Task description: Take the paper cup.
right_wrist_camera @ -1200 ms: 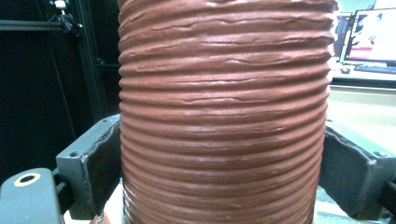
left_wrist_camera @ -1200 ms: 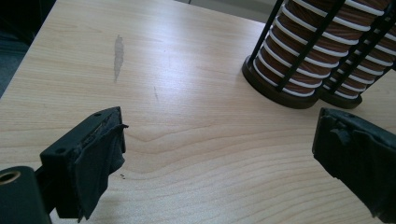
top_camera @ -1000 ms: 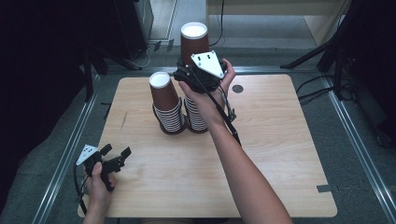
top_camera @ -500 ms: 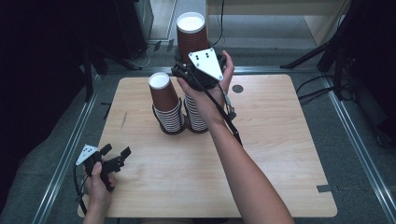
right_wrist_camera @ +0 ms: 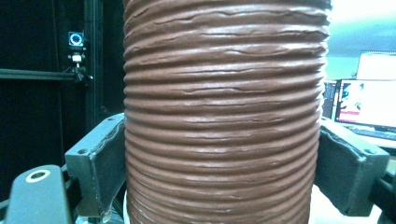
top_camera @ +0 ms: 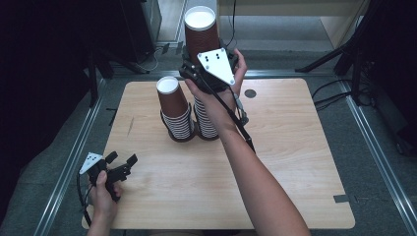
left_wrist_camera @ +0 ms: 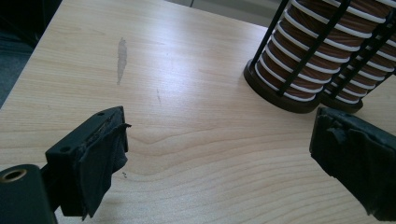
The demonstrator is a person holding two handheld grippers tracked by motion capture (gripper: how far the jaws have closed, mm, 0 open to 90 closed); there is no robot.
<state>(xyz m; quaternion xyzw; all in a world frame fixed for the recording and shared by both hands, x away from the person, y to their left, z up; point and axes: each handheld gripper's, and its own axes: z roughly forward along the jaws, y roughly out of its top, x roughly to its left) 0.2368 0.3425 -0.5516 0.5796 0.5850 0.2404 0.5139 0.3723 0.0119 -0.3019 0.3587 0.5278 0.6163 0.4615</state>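
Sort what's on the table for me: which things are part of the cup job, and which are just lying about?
In the job: brown cup clamped in the right tool; two cup stacks in black holders.
Lying about: left tool, open and idle; dark disc on the table.

Overhead, the high view faces forward across my table (top_camera: 295, 162); my gripper views sit close, the left sharing its cup stacks (left_wrist_camera: 299, 60).
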